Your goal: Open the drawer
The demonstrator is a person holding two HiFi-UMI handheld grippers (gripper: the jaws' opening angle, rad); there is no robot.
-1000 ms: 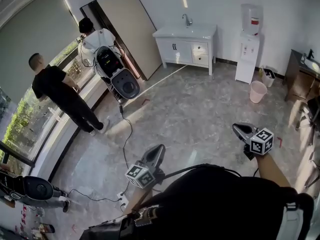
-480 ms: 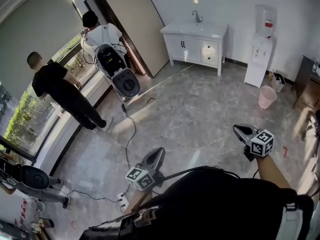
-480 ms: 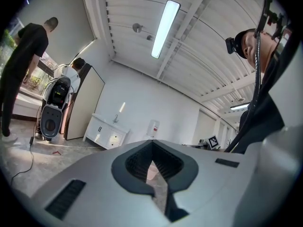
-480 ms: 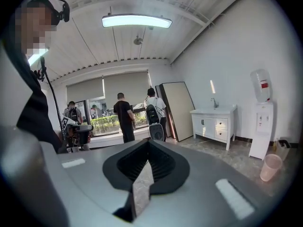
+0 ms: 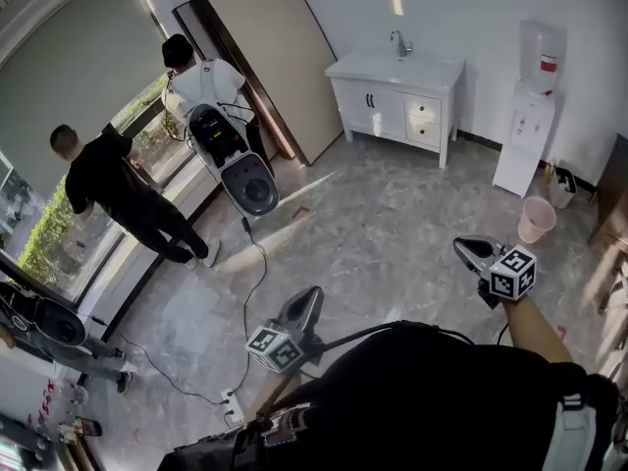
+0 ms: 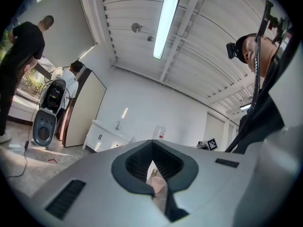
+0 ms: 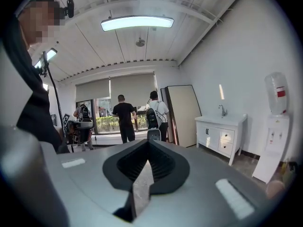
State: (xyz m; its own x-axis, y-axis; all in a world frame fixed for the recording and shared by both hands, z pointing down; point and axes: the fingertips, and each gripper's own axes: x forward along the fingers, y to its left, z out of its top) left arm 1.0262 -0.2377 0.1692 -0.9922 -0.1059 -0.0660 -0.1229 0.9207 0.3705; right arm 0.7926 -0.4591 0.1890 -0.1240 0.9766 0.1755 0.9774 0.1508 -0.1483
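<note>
Left gripper: the left gripper (image 5: 310, 297) is low at the left of the head view, held in front of the wearer's black-clad body. It points out over the floor, with its marker cube (image 5: 275, 346) nearest the body. In its own view the jaws are clenched together, with nothing held.
Right gripper: the right gripper (image 5: 463, 248) is out to the right on a bare forearm, its marker cube (image 5: 512, 273) facing up. Its jaws are pressed closed and empty.
Floor: the grey marbled floor (image 5: 392, 224) is crossed by a black cable (image 5: 258, 256) that runs to a power strip (image 5: 232, 408).
Pink bucket: the pink bucket (image 5: 536, 220) stands on the floor at the right, near the water dispenser (image 5: 530, 116).
People: a person in black (image 5: 118, 189) and a person in white (image 5: 201, 81) stand by the window at the left, with a grey and black machine (image 5: 240, 160) beside them.
Panel: a tall beige panel (image 5: 280, 62) leans against the far wall.
Cabinet: a white sink cabinet (image 5: 397, 101) stands against the far wall, well away from both grippers.
Drawers: two small drawers (image 5: 424, 111) are stacked in the cabinet's right part, both pushed in.
</note>
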